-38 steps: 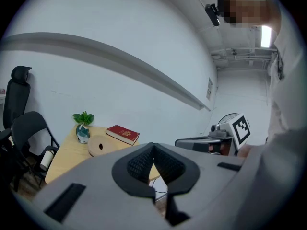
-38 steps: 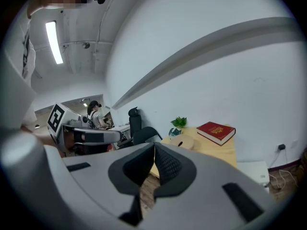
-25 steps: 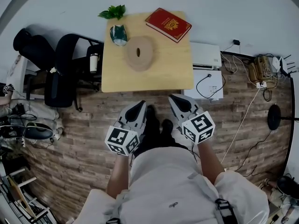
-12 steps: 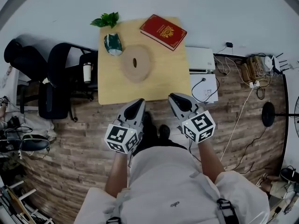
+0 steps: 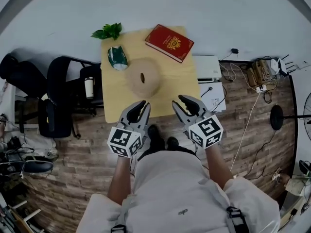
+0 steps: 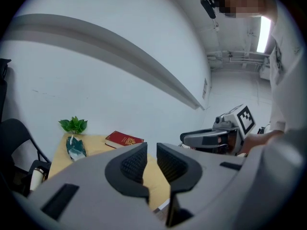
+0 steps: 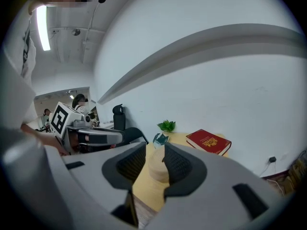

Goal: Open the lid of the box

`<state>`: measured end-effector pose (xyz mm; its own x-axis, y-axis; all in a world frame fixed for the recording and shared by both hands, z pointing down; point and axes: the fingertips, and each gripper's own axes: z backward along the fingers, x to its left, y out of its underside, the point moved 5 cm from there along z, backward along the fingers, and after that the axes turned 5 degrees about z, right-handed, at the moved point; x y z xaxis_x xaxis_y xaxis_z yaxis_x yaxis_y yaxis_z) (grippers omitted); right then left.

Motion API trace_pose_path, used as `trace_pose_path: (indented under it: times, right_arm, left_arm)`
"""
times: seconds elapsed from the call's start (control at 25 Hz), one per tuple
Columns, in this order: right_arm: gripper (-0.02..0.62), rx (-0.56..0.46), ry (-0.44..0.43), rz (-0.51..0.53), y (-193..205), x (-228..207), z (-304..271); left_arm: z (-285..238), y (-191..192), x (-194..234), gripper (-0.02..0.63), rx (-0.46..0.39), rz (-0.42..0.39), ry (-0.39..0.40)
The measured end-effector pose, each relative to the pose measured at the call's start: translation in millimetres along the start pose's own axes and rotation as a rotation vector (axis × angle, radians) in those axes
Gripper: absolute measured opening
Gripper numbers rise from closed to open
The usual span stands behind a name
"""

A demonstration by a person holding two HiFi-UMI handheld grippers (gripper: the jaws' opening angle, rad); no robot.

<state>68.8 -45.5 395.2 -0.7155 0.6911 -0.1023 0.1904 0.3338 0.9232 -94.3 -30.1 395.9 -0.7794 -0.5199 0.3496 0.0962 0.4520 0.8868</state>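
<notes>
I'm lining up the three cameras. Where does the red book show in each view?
Head view: red book at the top centre, on the far right corner of the table.
Left gripper view: lower left of centre.
Right gripper view: right of centre, below the middle.
Shared landmark: the plant, left of it in every view.

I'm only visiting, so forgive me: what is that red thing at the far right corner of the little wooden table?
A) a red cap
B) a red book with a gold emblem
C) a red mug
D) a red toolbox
B: it is flat and rectangular with a gold emblem on its cover, a red book lying on the table beyond the round wooden box.
</notes>
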Motion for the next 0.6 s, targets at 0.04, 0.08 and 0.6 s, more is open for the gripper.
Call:
trace_pose_path:
  times: [0.04,0.08,0.6]
  right_arm:
    - [0.115,0.002,0.004,-0.003,-1,-1,-4]
    - [0.118,0.005,0.009,-0.007,-1,-1,-9]
    - [0.143,0.059,0.069,-0.043,8,5,-40]
  left_arm:
    - [-2,-1,5,0.047,0.008,-0.002,0.008]
    - [-4,-1,9,0.057,0.017,-0.004,0.015]
    - [-22,9,55,0.115,0.098,-0.007,0.099]
